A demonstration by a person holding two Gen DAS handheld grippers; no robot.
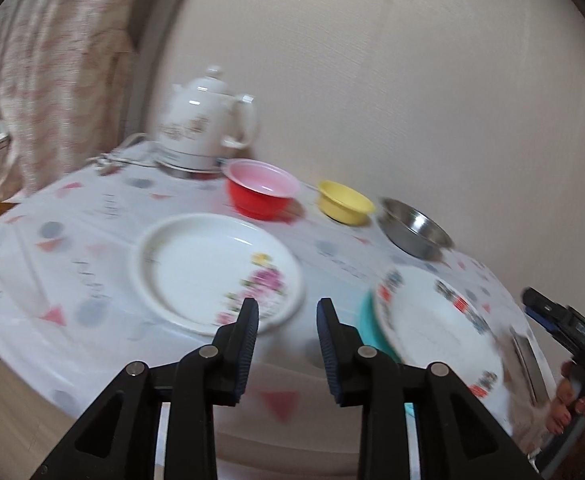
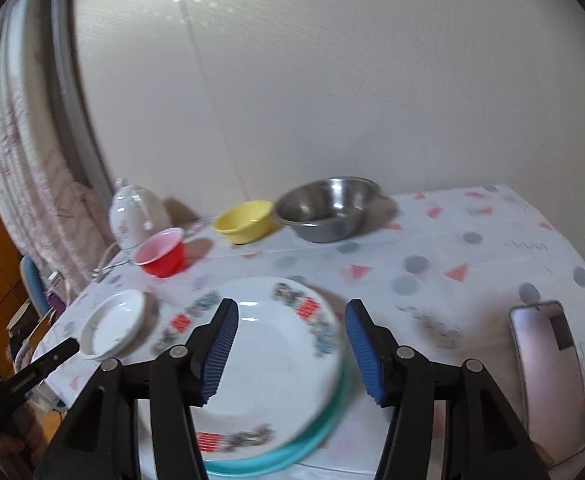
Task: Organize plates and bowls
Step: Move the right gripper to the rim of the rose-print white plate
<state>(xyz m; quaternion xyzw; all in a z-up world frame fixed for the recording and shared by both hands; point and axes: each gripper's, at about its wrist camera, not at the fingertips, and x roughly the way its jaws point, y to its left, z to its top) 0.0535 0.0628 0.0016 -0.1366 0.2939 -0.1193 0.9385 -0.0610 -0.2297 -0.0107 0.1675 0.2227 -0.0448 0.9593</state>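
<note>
I have both tools clear of the crockery. My left gripper (image 1: pixel 288 308) has its jaws apart with nothing between them, hanging above the table edge just in front of the flowered plate (image 1: pixel 216 272), which lies flat on the patterned tablecloth (image 1: pixel 72 248). My right gripper (image 2: pixel 291 310) also stands apart and empty, above the patterned plate (image 2: pixel 268 364), which sits stacked on a teal plate (image 2: pixel 292 460) at the near edge; I judge the stack is placed there so plates gather in one pile. The flowered plate lies well apart from that pile, so I reckon it goes on next. Along the wall, the red bowl (image 1: pixel 260 194), yellow bowl (image 1: pixel 344 202) and steel bowl (image 1: pixel 414 228) stand in a row, not yet nested. A white kettle (image 1: pixel 208 120) stands behind them, and a phone (image 2: pixel 548 376) lies to the right.
</note>
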